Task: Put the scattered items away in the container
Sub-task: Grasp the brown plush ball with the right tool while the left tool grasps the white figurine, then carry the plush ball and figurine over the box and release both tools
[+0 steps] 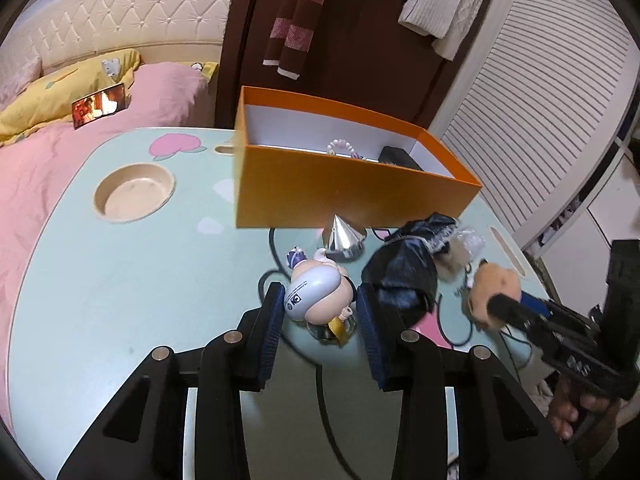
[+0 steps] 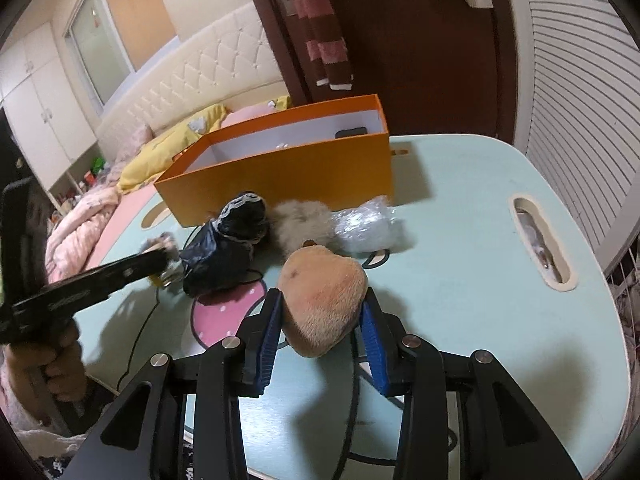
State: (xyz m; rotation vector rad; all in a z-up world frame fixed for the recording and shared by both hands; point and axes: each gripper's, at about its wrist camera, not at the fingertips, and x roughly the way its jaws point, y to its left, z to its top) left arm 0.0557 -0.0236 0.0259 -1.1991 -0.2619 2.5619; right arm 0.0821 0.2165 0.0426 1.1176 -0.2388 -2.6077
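Gripping a small cartoon figurine from both sides, left hand-held gripper clenched on it, just in front of the orange box. Lying crosswise between the blue pads, printed white end against the left pad; exact facing hard to tell. Squeezing a tan plush toy, right hand-held gripper clamped on its sides, raised off the worktop, long axis running along the fingers, far end towards the box. Scattered before the box: silver cone, black shiny pouch, grey fur puff, clear plastic bundle. Inside the box: bead bracelet and a dark case. Pale blue worktop with a round recess. Left of the box, a bed with pink covers; right of it, white louvred doors.
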